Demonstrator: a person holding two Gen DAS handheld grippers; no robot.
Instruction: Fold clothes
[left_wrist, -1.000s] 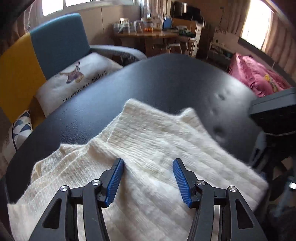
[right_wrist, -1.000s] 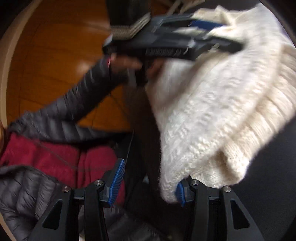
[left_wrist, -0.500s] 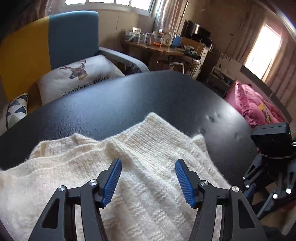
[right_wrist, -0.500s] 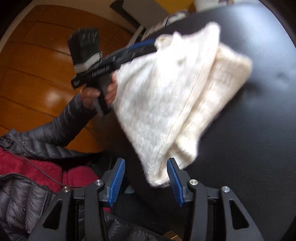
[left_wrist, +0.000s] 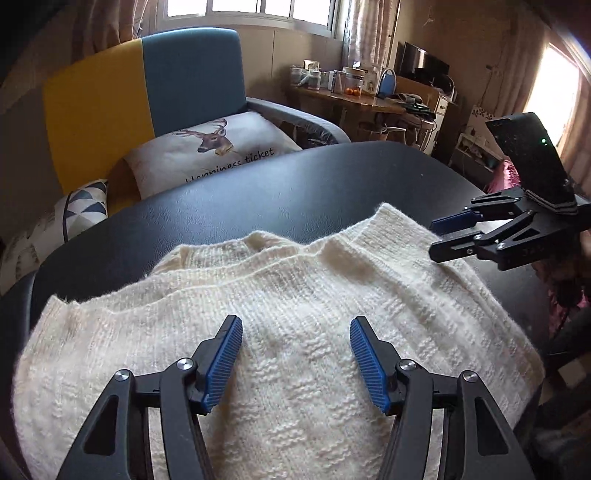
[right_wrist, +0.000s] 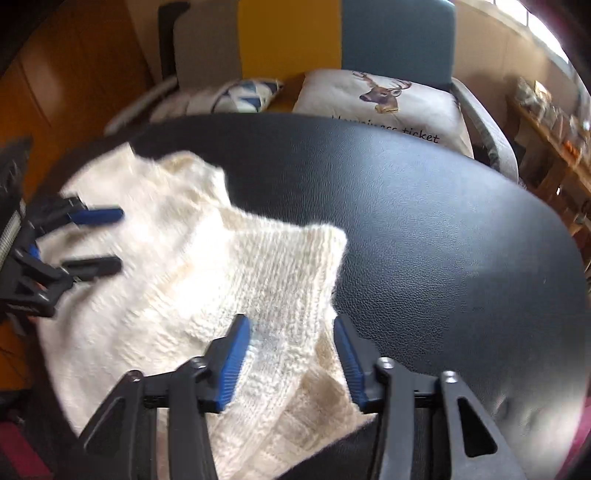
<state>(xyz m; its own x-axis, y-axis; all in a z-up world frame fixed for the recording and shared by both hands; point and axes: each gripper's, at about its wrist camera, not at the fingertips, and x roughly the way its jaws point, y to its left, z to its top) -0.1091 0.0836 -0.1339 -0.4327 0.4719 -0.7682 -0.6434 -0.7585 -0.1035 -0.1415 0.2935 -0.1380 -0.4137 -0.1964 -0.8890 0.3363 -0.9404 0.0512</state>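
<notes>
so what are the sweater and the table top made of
Sweater: looks like chunky cream knit, wool or acrylic; ribbed rows and fuzzy edges show. Table top: black, seemingly leather or vinyl covering; fine pebbled grain with a soft sheen, and shallow dimples near one edge.

L gripper (left_wrist: 295, 354) & R gripper (right_wrist: 291, 360) — both jaws spread wide, empty.

The cream sweater (left_wrist: 295, 314) on the black table (left_wrist: 295, 184) is viewed closely from the near edge by the left wrist camera, and from its right side by the right; the deer cushion (right_wrist: 388, 99) is shared.
</notes>
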